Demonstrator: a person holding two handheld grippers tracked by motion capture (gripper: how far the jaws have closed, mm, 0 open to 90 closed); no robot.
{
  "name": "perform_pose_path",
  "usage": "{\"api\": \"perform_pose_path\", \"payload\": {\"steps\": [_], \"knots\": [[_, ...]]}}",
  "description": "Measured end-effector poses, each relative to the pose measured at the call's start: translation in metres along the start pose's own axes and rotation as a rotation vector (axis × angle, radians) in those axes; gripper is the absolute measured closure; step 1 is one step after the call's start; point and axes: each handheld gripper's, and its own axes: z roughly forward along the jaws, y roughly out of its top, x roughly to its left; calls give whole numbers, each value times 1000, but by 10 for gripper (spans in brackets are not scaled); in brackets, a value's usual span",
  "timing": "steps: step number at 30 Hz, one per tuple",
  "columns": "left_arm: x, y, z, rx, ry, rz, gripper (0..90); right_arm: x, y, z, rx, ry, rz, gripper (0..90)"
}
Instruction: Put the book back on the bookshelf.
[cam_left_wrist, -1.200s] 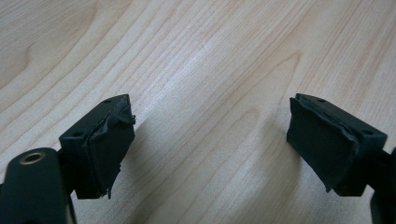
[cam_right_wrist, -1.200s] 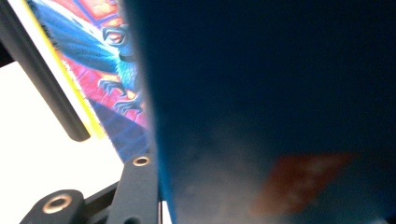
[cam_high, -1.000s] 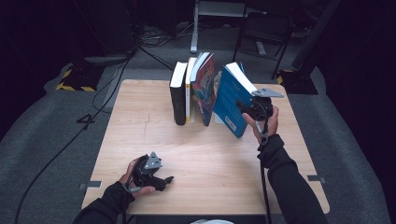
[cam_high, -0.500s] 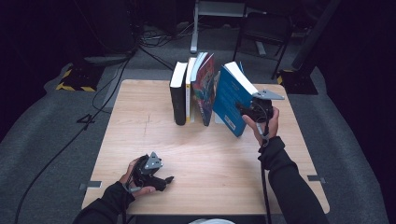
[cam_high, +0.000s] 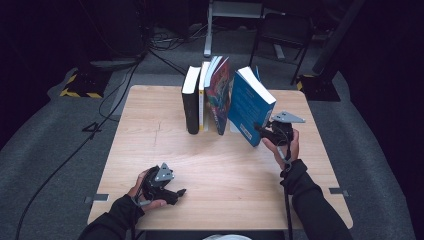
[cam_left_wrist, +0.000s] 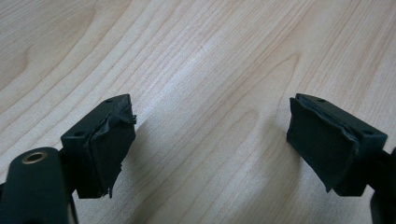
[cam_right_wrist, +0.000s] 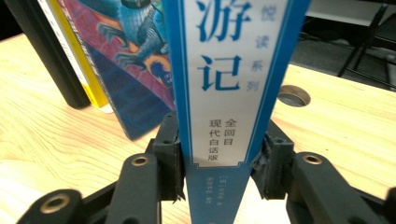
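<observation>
A blue book (cam_high: 250, 105) with a white spine panel of Chinese characters (cam_right_wrist: 229, 79) is held off the table, tilted, at the right end of a row of upright books. My right gripper (cam_high: 261, 128) is shut on its lower spine, one jaw on each cover (cam_right_wrist: 219, 163). Beside it stand a book with a colourful bird cover (cam_high: 220, 97) (cam_right_wrist: 135, 60), a yellow-edged book (cam_high: 202, 95) and a black book (cam_high: 190, 102). My left gripper (cam_high: 181, 192) lies low over bare wood at the table's front left, open, with nothing between its pads (cam_left_wrist: 210, 149).
The wooden table (cam_high: 150, 135) has a round cable hole (cam_right_wrist: 293, 95) behind the held book. Cables run over the grey floor at the left (cam_high: 65, 160). A chair (cam_high: 280, 35) and a stand (cam_high: 235, 10) are beyond the far edge.
The blue book has shifted slightly left toward the row, still tilted in my right gripper. The left gripper has not moved.
</observation>
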Motion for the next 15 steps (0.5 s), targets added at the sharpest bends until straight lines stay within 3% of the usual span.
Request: {"api": "perform_pose_path", "payload": {"steps": [4, 7, 15], "knots": [[0, 0, 0, 0, 0, 0, 151, 3, -1, 0, -13, 1, -11, 605], [0, 0, 0, -1, 0, -1, 152, 13, 0, -3, 2, -40, -23, 610], [0, 0, -1, 0, 2, 4, 155, 24, -9, -16, -16, -134, 35, 612]]}}
